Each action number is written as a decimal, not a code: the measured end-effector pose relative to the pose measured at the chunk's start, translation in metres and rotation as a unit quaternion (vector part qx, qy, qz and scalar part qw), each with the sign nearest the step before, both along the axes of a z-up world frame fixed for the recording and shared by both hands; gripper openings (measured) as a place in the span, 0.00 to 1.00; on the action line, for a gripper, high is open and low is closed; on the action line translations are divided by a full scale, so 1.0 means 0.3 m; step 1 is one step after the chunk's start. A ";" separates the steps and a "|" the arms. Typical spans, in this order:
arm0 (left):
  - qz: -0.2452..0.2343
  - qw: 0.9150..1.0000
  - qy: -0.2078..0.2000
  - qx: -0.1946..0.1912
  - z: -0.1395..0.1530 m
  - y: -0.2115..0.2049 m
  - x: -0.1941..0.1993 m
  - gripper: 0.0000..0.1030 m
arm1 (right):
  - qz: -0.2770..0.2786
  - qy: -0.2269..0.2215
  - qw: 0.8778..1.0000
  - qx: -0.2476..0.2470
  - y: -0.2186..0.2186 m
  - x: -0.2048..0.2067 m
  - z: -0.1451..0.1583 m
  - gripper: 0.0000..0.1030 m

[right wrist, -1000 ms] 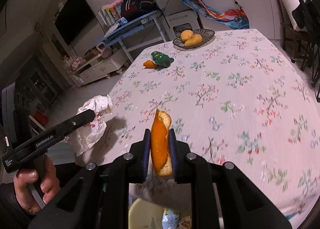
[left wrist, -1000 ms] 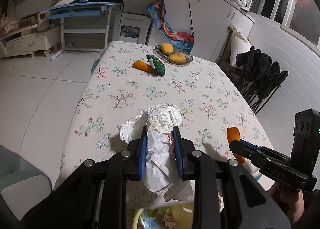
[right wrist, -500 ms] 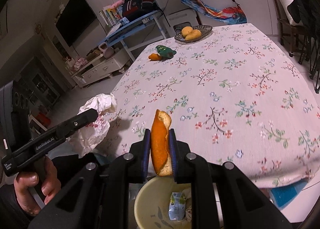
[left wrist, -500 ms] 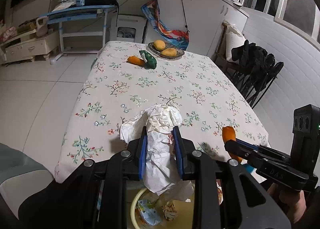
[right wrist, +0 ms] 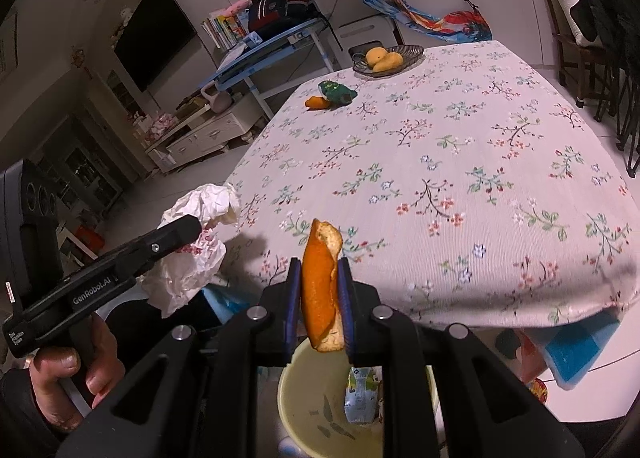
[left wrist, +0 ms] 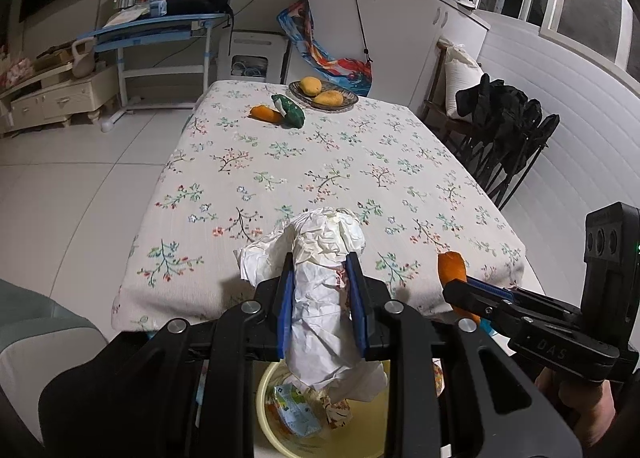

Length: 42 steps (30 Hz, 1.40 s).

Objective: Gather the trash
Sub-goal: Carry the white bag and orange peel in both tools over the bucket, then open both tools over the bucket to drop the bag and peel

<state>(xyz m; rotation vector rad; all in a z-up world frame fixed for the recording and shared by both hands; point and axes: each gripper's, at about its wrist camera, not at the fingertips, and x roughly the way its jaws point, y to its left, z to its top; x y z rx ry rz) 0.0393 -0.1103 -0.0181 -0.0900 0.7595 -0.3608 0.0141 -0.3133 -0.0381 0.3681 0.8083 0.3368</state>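
On the left, the left gripper [left wrist: 322, 278] has its two blue pads [left wrist: 286, 298] pressed together on a big ball of white paper [left wrist: 320, 258]. The paper is all crinkled and bumpy. It has small red marks on it near the right pad. The top part puffs out above the pads, and a long part hangs down below them. It is up in the air, just past the near edge of the table [left wrist: 320, 162]. Right under it sits a yellow bin [left wrist: 266, 414]. In the bin there is a small carton [left wrist: 294, 410] with green and blue on it, and some more scrunched paper.

The table has a white cloth with little flowers and twigs. At its far end lie an orange thing [left wrist: 265, 112] and a green thing [left wrist: 289, 110], touching each other, and a dark bowl [left wrist: 348, 101] with yellow fruit [left wrist: 310, 85].

On the right, the right gripper [right wrist: 320, 298] has its pads clamped on a piece of orange peel [right wrist: 320, 282]. The peel is bright orange outside and pale and spongy inside. It is curled up a bit and stands tall between the pads. It also hangs off the table edge, over the same yellow bin.

A hand [right wrist: 68, 378] grips the left gripper's handle at the lower left of the right view.
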 end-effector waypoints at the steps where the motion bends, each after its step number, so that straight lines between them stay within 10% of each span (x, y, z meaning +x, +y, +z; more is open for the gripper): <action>1: 0.000 1.000 0.000 0.000 0.000 0.000 -0.008 0.23 | 0.000 0.000 1.000 0.000 0.000 -0.003 0.000 0.18; 42: -0.025 0.999 0.037 0.017 -0.108 -0.023 -0.241 0.24 | 0.016 0.073 0.997 0.003 0.074 -0.192 -0.078 0.20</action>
